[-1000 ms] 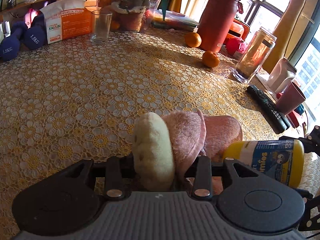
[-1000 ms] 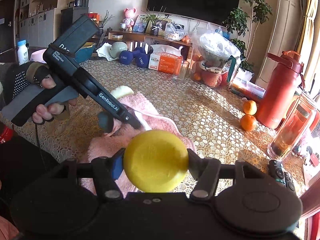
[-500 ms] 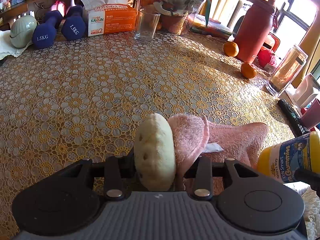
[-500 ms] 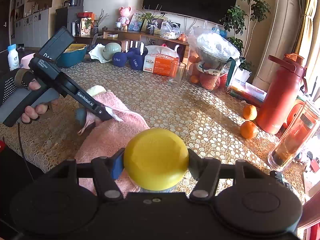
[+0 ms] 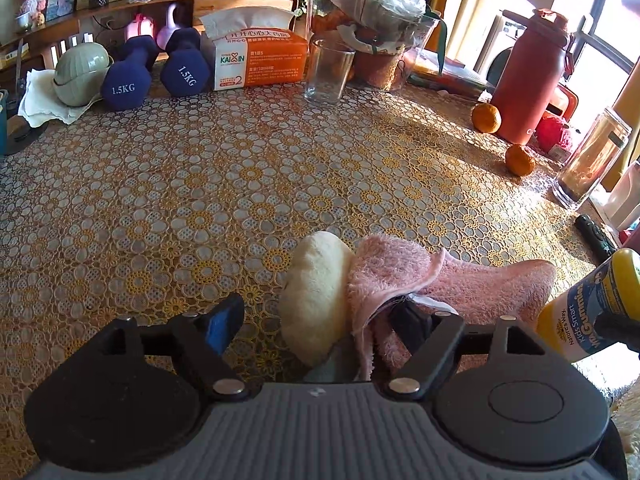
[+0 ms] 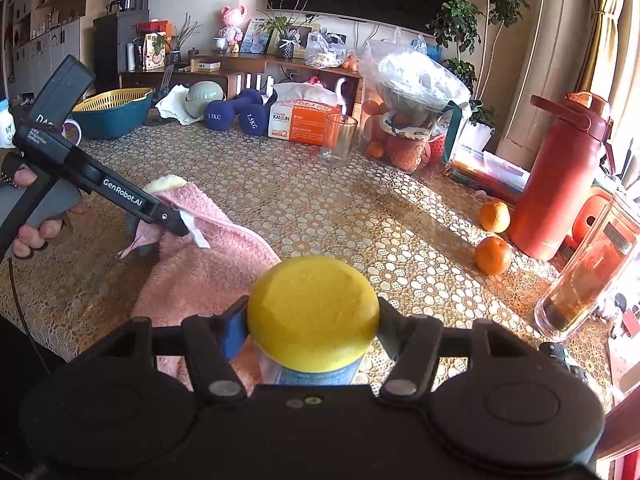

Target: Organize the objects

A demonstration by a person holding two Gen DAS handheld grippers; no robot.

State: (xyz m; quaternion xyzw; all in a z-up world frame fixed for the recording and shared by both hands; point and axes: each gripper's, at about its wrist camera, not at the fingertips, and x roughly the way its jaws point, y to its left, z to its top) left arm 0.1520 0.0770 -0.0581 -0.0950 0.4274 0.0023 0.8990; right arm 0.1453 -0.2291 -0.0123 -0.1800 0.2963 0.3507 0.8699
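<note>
Pink towel [image 5: 472, 284] loose between parted left fingers; yellow-capped bottle [image 6: 312, 316] clamped on the right.

Left gripper [image 5: 320, 320] spread wide, blue-padded finger [image 5: 222, 322] clear of the cloth. Towel bunched with a cream fold up, draped on the lace tablecloth [image 5: 240, 184] near the table's front edge. Right gripper [image 6: 310, 334] clenched on the bottle below its cap, just beside the towel. Two oranges [image 6: 494, 254] well apart, by the red flask [image 6: 560, 176].

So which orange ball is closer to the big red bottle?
The farther orange, the one nearly touching the base of the red bottle. The other orange sits alone, nearer the camera, out on the flowery tablecloth.
</note>
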